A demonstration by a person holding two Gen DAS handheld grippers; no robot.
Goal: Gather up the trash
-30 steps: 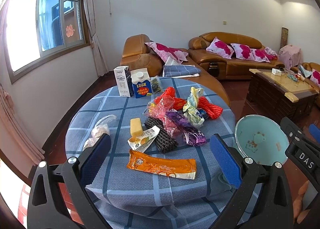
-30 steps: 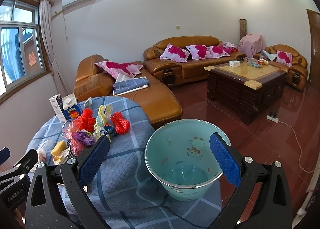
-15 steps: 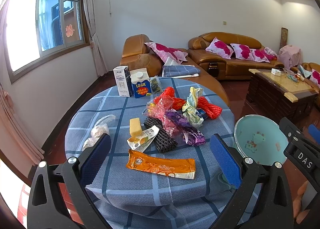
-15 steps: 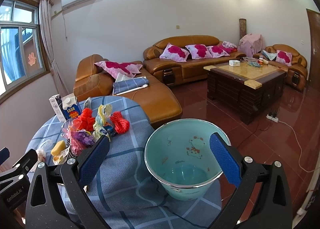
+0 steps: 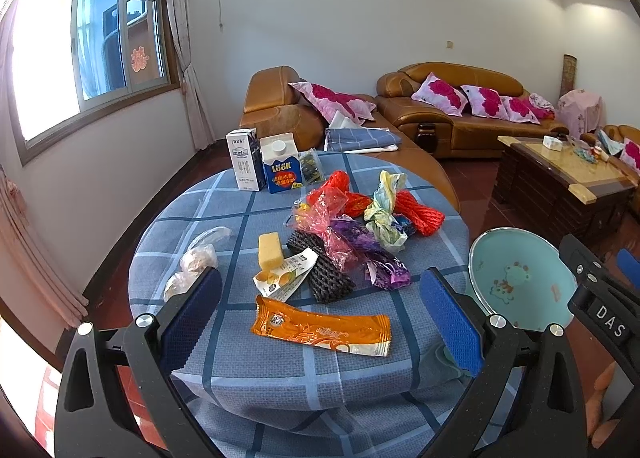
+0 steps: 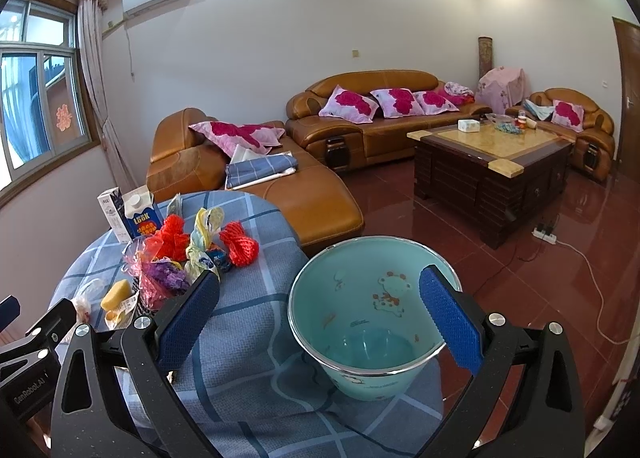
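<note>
orange wrapper [image 5: 320, 331] lies crosswise between the wide-open left claw [image 5: 320, 312] (right claw [image 6: 320, 312] spread too).

My left wrist view: set low at the near edge of the round table [image 5: 224, 362], facing across its litter toward the sofas [image 5: 460, 114]. My right wrist view: beside it, angled rightward, close over the teal bucket [image 6: 360, 370]. Shared: table, bucket [image 5: 520, 282], sofas, coffee table [image 6: 488, 162].
</note>
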